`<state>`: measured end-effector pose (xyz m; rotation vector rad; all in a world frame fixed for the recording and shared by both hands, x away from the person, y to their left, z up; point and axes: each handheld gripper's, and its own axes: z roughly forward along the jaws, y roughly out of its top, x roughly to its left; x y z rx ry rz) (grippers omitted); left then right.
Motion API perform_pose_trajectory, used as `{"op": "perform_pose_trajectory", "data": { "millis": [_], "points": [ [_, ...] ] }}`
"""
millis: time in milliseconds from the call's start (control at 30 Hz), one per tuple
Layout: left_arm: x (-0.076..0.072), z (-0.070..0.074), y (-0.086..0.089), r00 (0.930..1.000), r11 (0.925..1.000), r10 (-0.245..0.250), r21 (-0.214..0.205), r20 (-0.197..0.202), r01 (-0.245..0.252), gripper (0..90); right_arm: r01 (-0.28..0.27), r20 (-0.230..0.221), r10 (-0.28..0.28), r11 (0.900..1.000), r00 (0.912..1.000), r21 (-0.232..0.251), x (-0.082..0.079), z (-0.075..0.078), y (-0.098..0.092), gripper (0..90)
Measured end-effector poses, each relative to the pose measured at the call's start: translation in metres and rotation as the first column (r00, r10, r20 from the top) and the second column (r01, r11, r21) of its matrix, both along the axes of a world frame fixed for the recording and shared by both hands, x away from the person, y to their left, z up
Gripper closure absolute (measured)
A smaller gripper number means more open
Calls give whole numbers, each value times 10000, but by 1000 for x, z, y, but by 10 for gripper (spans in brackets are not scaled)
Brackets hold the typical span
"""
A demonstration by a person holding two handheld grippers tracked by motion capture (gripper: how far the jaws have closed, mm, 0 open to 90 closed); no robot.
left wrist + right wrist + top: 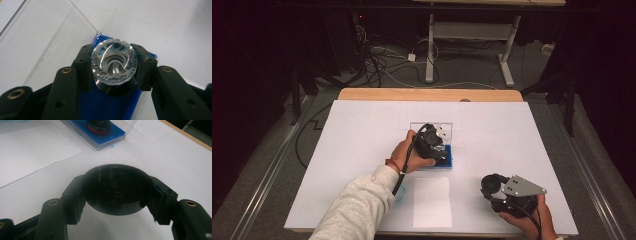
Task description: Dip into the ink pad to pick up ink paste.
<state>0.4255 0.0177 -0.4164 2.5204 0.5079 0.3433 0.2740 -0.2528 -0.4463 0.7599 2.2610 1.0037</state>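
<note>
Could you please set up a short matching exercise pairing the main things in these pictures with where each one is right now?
Things:
1. faceted clear knob
2. round black lid
3. blue pad
4. white paper sheet

Places:
A. between the right tool's jaws
B. in a clear tray, mid-table
C. lying flat at the table's near edge
D. between the left tool's jaws

Pairs: 1-D, 2-A, 3-B, 4-C

I count two grippers, a left gripper (pixel 439 145) and a right gripper (pixel 492 187), one faceted glass knob (pixel 114 60), one black round lid (pixel 116 188), one blue pad (pixel 110 133), one clear box (pixel 432 127), and one paper sheet (pixel 432 201) on my worktop (pixel 362 150).
</note>
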Motion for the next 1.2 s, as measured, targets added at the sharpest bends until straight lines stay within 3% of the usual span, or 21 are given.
{"op": "perform_pose_trajectory", "data": {
  "millis": [333, 500, 667, 933, 1200],
  "points": [
    [-6, 48, 21, 9975, 9993, 63, -377, 708, -36, 544, 52, 43, -52, 10000, 10000, 44, 0, 1, -2, 383],
    [-5, 59, 33, 9975, 9979, 167, -641, 685, -123, 544, 41, 50, -41, 10000, 10000, 40, -1, 1, -2, 384],
    [-3, 50, 38, 9991, 9989, 144, -453, 401, -125, 544, 31, 14, -31, 10000, 10000, 4, 0, 1, -1, 384],
    [5, 17, 48, 9991, 9991, 406, -125, -100, -407, 544, 26, -81, -27, 10000, 10000, -43, 0, -1, -1, 384],
    [4, 0, 49, 9987, 9989, 459, 33, -236, -459, 544, 21, -110, -22, 10000, 9999, -93, 1, -2, -1, 384]
  ]
}}
